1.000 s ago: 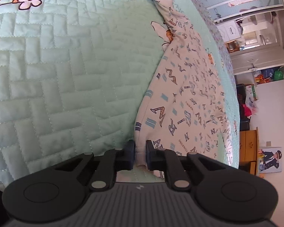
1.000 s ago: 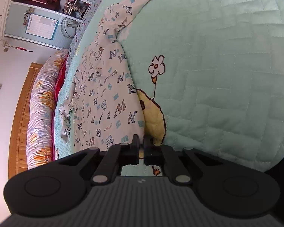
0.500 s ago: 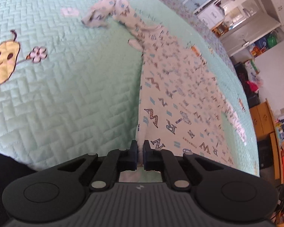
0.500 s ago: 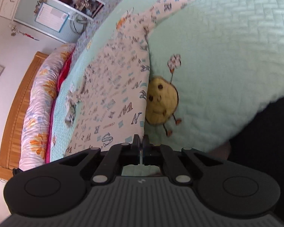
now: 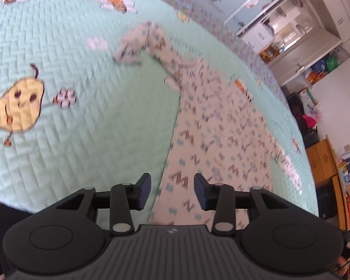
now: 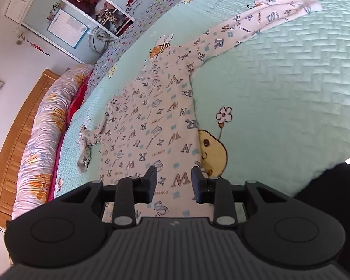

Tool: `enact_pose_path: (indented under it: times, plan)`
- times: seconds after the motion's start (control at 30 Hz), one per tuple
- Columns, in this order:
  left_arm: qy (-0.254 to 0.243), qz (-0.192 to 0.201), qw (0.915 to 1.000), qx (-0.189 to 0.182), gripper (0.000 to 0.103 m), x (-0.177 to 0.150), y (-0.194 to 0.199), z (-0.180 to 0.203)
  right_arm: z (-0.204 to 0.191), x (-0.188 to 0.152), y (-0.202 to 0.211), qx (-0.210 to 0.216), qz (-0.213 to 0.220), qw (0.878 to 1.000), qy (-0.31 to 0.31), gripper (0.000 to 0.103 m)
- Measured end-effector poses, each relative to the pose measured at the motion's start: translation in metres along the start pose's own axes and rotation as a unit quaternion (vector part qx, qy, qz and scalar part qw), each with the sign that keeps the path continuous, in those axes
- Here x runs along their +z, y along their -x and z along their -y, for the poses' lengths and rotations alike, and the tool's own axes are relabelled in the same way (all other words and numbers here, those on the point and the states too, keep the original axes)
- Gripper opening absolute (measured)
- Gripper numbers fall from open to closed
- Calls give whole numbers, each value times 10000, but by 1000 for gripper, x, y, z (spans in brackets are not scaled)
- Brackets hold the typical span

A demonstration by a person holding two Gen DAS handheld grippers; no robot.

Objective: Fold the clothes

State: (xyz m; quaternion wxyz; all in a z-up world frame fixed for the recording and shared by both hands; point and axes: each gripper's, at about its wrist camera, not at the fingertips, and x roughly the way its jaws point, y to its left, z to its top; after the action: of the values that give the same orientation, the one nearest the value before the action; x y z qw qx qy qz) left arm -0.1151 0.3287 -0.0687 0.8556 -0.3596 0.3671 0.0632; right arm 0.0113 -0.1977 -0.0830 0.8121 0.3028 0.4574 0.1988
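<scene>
While it lies spread flat on the mint-green quilted bedspread (image 6: 280, 74), the cream garment (image 6: 149, 126) printed with letters shows differently in each wrist view. The right wrist view is sharp: the body runs up from the near bed edge, one long sleeve (image 6: 268, 16) stretches away to the upper right, and the other sleeve (image 6: 88, 144) lies crumpled on the left side. In the left wrist view the garment (image 5: 221, 140) is blurred, its lettering smeared, with a bunched sleeve (image 5: 140, 42) lying on the bedspread (image 5: 93, 128) farther up. The left gripper (image 5: 172, 191) hangs above the near hem with its fingers (image 5: 143, 190) apart and opening; the cloth shows through the gap below them, not pressed by either pad. The right gripper (image 6: 174, 184) likewise has its fingers (image 6: 199, 185) apart and opening over the printed fabric, gripping nothing. A yellow pear-shaped face (image 6: 212, 154) stitched into the bedspread sits just beside the garment's edge in the right view, partly under it, whereas the left view shows a pear face (image 5: 18, 107) well apart from the cloth. Only the right view shows the wooden headboard (image 6: 14, 140) and floral bolster (image 6: 44, 135); only the left shows white shelving (image 5: 298, 30) and an orange cabinet (image 5: 324, 161).
</scene>
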Motion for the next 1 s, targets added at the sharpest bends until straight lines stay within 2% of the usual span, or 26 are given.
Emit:
enact_pose_path:
  times: [0.1, 0.17, 0.23, 0.3, 0.33, 0.4, 0.47, 0.53, 0.57, 0.63, 0.67, 0.83, 0.87, 0.9, 0.97, 1.0]
  plan:
    - [280, 419, 9987, -12, 55, 21, -6, 5, 3, 3, -14, 26, 12, 9999, -165, 34]
    - [429, 637, 9970, 117, 56, 38, -16, 7, 6, 1, -22, 61, 25, 9994, -350, 34]
    - [378, 822, 9954, 304, 56, 58, -28, 7, 5, -2, -28, 109, -10, 9990, -432, 34]
    - [-280, 918, 9917, 858, 56, 72, -44, 11, 3, -5, -31, 39, -57, 9993, -373, 34]
    - [-702, 949, 9859, 1190, 56, 79, -53, 13, 2, -6, -32, -38, -72, 9994, -328, 34]
    - [-1539, 1003, 9656, 1841, 56, 91, -70, 17, 6, -8, -32, -136, -86, 9993, -337, 34]
    - [-2692, 939, 9256, 2489, 56, 88, -95, 25, 13, -5, -36, -231, -124, 9986, -468, 34]
    - [-3597, 818, 8908, 2653, 56, 78, -118, 30, 19, -3, -42, -329, -175, 9976, -578, 34]
    - [-3903, 787, 8768, 2697, 56, 75, -128, 30, 21, -1, -45, -374, -204, 9971, -626, 35]
    - [-4266, 781, 8587, 2730, 56, 73, -146, 29, 20, 1, -56, -425, -313, 9966, -635, 35]
    - [-4290, 785, 8572, 2740, 56, 75, -154, 27, 18, 2, -62, -449, -375, 9963, -628, 35]
    - [-3704, 843, 8830, 2757, 55, 100, -182, 12, 5, 6, -84, -521, -639, 9956, -455, 38]
    - [-3578, 847, 8895, 2712, 34, 104, -186, 9, 5, 7, -86, -541, -672, 9953, -431, 39]
    - [-3409, 888, 8989, 2606, 8, 109, -183, 6, 4, 8, -87, -560, -681, 9952, -423, 40]
    - [-2997, 1049, 9186, 2354, 6, 116, -172, 3, 3, 9, -89, -598, -698, 9949, -407, 40]
    - [-2829, 1172, 9253, 2236, 6, 119, -163, 2, 3, 10, -90, -612, -703, 9948, -399, 40]
